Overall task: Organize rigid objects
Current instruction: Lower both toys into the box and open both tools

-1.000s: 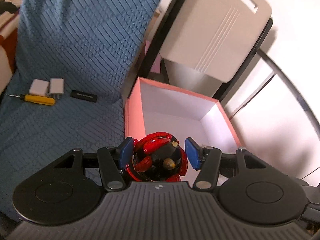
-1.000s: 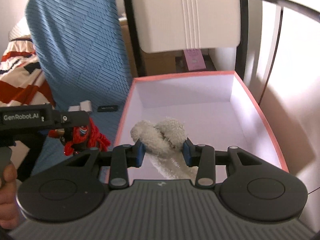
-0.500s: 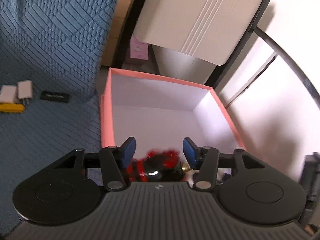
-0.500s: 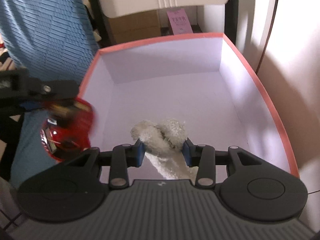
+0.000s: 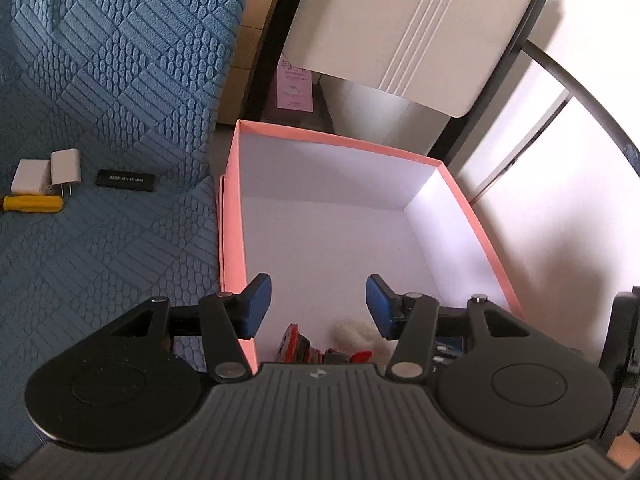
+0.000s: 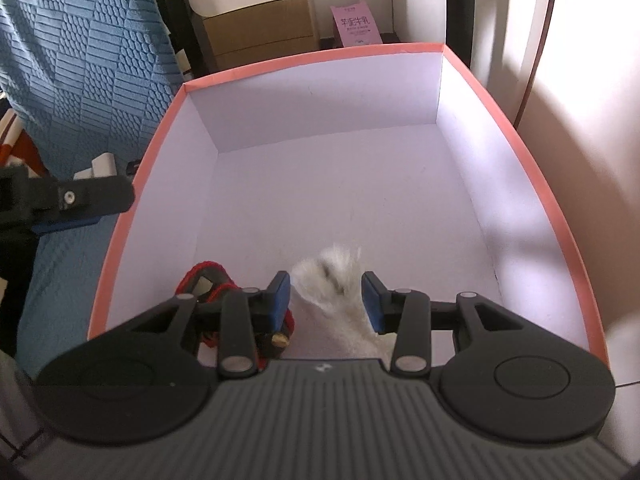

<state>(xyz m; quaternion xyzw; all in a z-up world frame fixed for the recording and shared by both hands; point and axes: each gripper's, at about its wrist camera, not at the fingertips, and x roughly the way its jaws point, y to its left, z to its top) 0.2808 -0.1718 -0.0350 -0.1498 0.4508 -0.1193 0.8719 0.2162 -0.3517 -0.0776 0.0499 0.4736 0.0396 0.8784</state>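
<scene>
A pink box (image 5: 230,216) with a white inside sits beside a blue-covered seat; it also shows in the right wrist view (image 6: 532,160). My left gripper (image 5: 316,306) is open and empty over the box's near left corner. The red and black toy (image 5: 298,346) lies on the box floor below it and also shows in the right wrist view (image 6: 206,280). My right gripper (image 6: 326,298) hangs over the near end of the box, jaws apart, with a white fluffy toy (image 6: 336,280), blurred, between them.
On the blue cover (image 5: 100,240) lie two white chargers (image 5: 46,170), a yellow-handled screwdriver (image 5: 32,204) and a black bar (image 5: 126,180). A white chair back (image 5: 416,28) with a black frame stands behind the box. A white wall is on the right.
My left gripper moved over the box, opened and dropped the red and black toy inside. My right gripper moved further over the box and opened; the white toy is slipping down.
</scene>
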